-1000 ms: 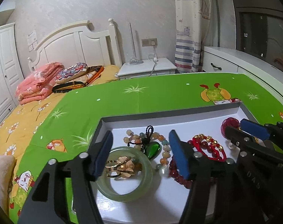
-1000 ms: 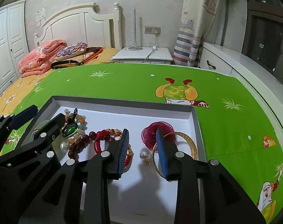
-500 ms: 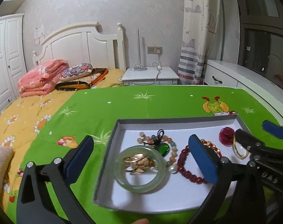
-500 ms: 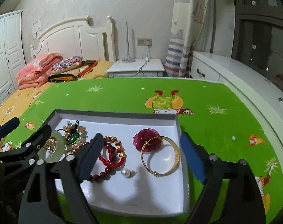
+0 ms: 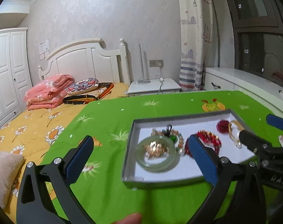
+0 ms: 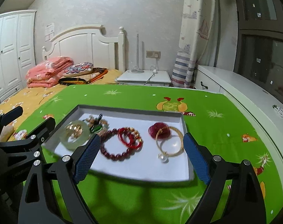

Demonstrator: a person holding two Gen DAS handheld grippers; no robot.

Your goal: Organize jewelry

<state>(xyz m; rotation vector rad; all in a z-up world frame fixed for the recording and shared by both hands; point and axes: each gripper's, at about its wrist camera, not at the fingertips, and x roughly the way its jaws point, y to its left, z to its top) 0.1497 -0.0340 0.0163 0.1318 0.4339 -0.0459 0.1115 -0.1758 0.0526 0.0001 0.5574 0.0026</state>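
— What sits in the tray?

— A bangle at its left end, small clips inside the ring. Bead bracelets lie in the middle; a wire bangle lies at the right, its far side over a flower piece.

— And the tray itself?

— On the mat, with the nightstand behind.
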